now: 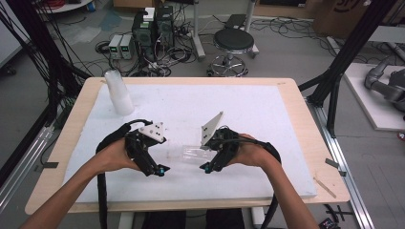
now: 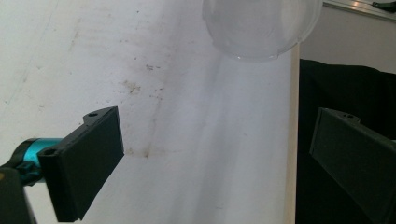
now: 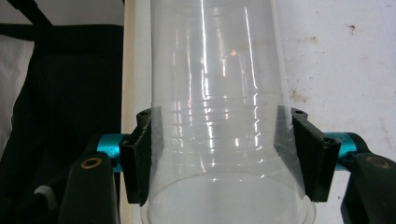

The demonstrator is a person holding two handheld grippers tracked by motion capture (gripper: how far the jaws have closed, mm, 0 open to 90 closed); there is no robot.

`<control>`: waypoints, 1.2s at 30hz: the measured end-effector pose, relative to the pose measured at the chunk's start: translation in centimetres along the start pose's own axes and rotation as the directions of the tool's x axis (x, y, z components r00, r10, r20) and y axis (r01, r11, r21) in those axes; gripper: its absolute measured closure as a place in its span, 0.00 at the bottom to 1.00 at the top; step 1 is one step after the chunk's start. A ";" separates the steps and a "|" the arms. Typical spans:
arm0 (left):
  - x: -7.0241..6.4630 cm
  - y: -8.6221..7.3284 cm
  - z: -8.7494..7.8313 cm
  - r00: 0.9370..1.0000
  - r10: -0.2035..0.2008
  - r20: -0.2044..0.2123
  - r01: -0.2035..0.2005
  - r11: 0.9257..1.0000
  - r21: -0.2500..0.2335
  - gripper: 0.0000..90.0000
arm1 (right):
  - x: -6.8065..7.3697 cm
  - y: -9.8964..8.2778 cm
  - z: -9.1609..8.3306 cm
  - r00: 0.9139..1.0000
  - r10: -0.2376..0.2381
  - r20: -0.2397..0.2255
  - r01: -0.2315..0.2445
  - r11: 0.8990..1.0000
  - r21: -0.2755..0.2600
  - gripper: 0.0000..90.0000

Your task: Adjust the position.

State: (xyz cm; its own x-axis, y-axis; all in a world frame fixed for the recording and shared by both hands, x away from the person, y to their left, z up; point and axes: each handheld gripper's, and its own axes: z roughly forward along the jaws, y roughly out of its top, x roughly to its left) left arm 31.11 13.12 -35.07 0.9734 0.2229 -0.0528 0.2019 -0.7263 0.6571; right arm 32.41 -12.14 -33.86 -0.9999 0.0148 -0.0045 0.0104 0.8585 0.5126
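A clear plastic cup, thin-walled and ribbed with faint rings, sat clamped in the right gripper, and what a close look that gripper's own view gave: both black jaws pressed flat against the cup's sides near its rolled rim, glare streaking down the glossy wall. From the high view the same cup lay on its side just above the white foam sheet, a pale ghost between the two tools, with the right gripper at its right end. The foam sheet was matte and, seen from the left gripper view, speckled with brown stains that the high view washed out. That view also caught the cup's rounded base head-on, hovering beyond the jaws near the sheet's edge. The left gripper had its flat, square-cornered jaws spread wide, nothing between them, touching nothing. In the high view the left gripper sat just left of the cup, apart from it. Toward the far-left corner of the foam sheet stood a stack of frosted cups, upside down and tapering upward, well apart from the held cup
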 end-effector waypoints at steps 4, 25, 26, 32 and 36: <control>0.1 0.6 0.5 1.000 0.015 0.009 -0.015 1.000 0.017 0.03 | 0.0 0.1 -0.1 1.000 0.004 -0.005 -0.004 1.000 0.008 0.37; -0.6 4.0 3.2 0.994 0.092 0.063 -0.092 0.996 -0.003 0.17 | -0.2 0.2 0.4 1.000 0.008 -0.015 -0.008 0.999 0.037 0.37; -0.5 4.0 3.2 0.994 0.094 0.064 -0.095 0.996 0.004 0.17 | -0.2 0.2 0.4 1.000 0.012 -0.020 -0.011 0.999 0.037 0.37; -0.4 4.0 3.5 0.991 0.097 0.087 -0.099 0.995 0.011 0.24 | -0.1 0.3 0.5 1.000 0.007 -0.019 -0.006 0.999 0.040 0.38; -0.3 4.0 3.7 0.990 0.103 0.101 -0.105 0.994 0.016 0.30 | 0.0 0.3 0.5 1.000 0.004 -0.020 -0.004 0.999 0.038 0.38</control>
State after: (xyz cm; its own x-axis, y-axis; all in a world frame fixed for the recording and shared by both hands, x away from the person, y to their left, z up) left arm 32.05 7.74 -35.20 0.9950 0.0802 -0.0602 0.1000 -0.7562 0.6466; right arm 32.44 -11.64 -34.15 -0.9999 0.0081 0.0151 0.0144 0.8771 0.4800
